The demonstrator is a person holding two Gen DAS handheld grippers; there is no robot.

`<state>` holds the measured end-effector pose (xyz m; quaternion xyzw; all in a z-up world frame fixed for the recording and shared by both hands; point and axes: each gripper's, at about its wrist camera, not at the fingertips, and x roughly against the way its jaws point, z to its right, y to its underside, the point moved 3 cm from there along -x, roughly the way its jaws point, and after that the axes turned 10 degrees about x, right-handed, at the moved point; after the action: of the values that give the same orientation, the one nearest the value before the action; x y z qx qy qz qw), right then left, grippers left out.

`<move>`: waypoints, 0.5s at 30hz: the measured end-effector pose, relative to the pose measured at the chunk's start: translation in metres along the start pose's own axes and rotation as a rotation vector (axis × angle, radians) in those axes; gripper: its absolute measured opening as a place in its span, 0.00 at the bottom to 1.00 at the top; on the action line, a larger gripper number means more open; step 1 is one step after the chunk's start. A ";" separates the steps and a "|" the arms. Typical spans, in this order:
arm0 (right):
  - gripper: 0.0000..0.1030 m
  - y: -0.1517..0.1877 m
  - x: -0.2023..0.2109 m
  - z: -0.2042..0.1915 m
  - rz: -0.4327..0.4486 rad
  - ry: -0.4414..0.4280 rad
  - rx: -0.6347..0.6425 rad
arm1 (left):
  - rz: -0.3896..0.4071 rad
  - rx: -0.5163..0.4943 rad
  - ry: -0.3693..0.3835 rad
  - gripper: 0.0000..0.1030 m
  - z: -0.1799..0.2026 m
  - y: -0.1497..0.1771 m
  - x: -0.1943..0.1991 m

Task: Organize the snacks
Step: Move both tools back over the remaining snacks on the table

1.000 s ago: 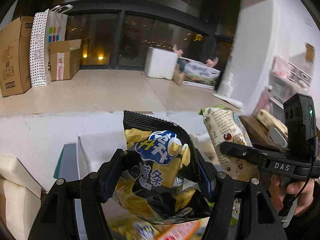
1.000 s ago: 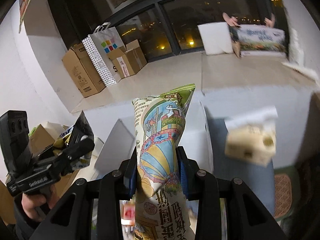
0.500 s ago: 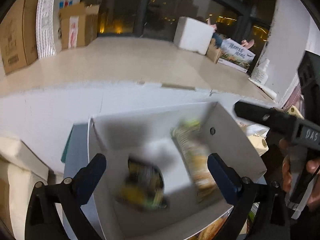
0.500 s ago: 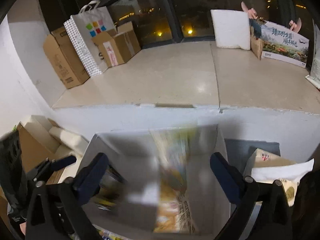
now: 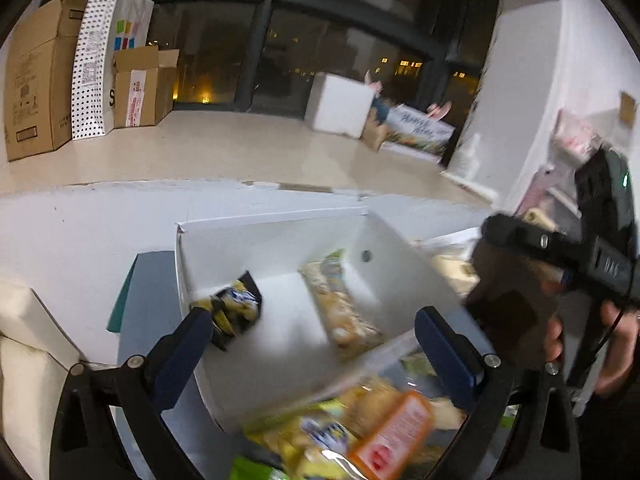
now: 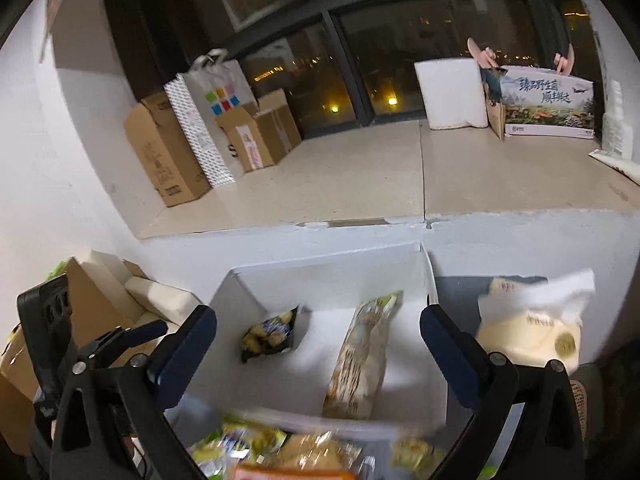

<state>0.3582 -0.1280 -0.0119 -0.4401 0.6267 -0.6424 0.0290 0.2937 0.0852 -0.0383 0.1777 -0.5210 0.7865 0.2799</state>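
White box (image 6: 328, 276): holds black-and-yellow chip bag (image 6: 269, 335) and tall illustrated snack bag (image 6: 360, 360). Left gripper (image 5: 316, 336) and right gripper (image 6: 320, 344): both wide open, empty. Risk: the loose snack pile (image 6: 280, 452) crowding the box's near edge could snag a reaching gripper.

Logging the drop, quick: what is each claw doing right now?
Left claw: open, holding nothing.
Right claw: open, holding nothing.

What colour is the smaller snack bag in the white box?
Black and yellow snack bag, clearest in right wrist view.
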 end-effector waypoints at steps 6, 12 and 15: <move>1.00 0.048 0.063 -0.012 0.082 -0.032 -0.027 | 0.101 -0.032 0.075 1.00 0.021 0.035 0.054; 1.00 0.099 0.116 -0.025 0.111 -0.033 -0.051 | 0.031 -0.080 0.093 1.00 0.043 0.071 0.072; 1.00 0.123 0.137 -0.031 0.128 -0.026 -0.070 | 0.005 -0.089 0.094 1.00 0.048 0.086 0.076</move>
<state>0.1923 -0.2106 -0.0362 -0.4083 0.6753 -0.6110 0.0626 0.1797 0.0349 -0.0382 0.1265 -0.5422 0.7708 0.3096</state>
